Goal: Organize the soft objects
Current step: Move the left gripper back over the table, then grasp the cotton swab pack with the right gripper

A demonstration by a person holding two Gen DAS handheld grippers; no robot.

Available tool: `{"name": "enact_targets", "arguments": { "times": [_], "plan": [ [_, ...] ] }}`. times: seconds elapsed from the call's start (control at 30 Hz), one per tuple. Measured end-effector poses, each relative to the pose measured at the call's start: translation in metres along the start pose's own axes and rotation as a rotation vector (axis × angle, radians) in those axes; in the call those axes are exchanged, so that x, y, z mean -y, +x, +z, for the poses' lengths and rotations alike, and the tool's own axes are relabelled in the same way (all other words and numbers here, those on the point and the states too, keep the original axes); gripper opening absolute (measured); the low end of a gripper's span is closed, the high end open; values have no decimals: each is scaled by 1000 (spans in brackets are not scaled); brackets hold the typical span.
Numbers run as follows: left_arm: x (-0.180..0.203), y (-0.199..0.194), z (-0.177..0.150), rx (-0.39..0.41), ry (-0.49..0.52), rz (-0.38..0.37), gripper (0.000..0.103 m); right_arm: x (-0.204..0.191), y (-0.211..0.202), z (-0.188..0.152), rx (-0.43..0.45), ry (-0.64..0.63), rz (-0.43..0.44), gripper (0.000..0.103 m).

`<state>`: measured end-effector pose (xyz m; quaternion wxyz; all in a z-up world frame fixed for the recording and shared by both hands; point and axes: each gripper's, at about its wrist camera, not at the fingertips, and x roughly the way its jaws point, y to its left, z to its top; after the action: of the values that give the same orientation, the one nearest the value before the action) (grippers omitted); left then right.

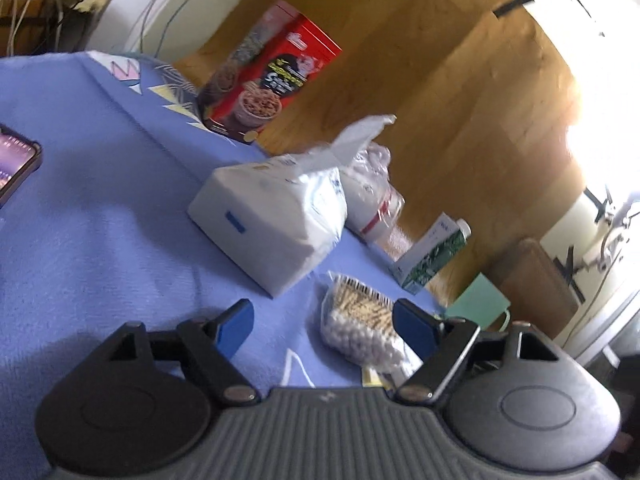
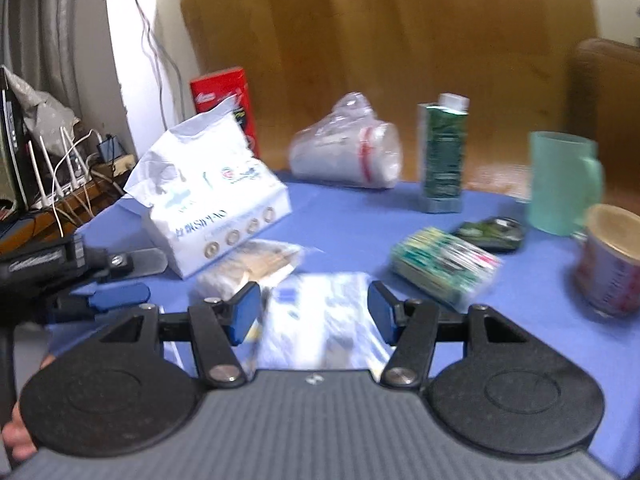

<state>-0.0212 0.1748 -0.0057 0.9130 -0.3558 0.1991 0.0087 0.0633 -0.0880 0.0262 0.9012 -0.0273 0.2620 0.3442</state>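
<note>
Left wrist view: the left gripper (image 1: pixel 323 326) hovers with jaws released, empty, the cotton swab bag (image 1: pixel 362 326) low and centre, tissue pack (image 1: pixel 276 216) above. The right gripper (image 2: pixel 312 312) seems parted over a blurred flat packet (image 2: pixel 324 320). Approach slowly, centre the soft bag, pinch gently.

The right gripper (image 2: pixel 314 312) hovers with jaws parted over a flat plastic packet (image 2: pixel 320 320) on the blue-covered counter (image 2: pixel 352 220), a white tissue pack (image 2: pixel 212 200), green carton (image 2: pixel 442 156) and teal mug (image 2: pixel 560 182) beyond.
</note>
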Motion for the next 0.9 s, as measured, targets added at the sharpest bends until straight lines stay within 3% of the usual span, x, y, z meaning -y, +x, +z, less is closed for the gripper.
{"name": "enact_targets", "arguments": {
  "times": [0.27,0.37,0.63,0.73,0.9],
  "plan": [
    [3,-6,-3,33,33,-21,79,-1,57,19,-98,125,62,62],
    [6,-8,-4,46,51,-22,85,-5,61,18,-107,133,91,49],
    [1,-8,-2,55,19,-20,85,-15,30,19,-16,56,60,29],
    [0,-7,-2,47,16,-19,85,-11,11,19,30,58,59,28],
    [2,-6,-2,40,24,-11,85,-5,-32,10,75,90,149,28]
  ]
}}
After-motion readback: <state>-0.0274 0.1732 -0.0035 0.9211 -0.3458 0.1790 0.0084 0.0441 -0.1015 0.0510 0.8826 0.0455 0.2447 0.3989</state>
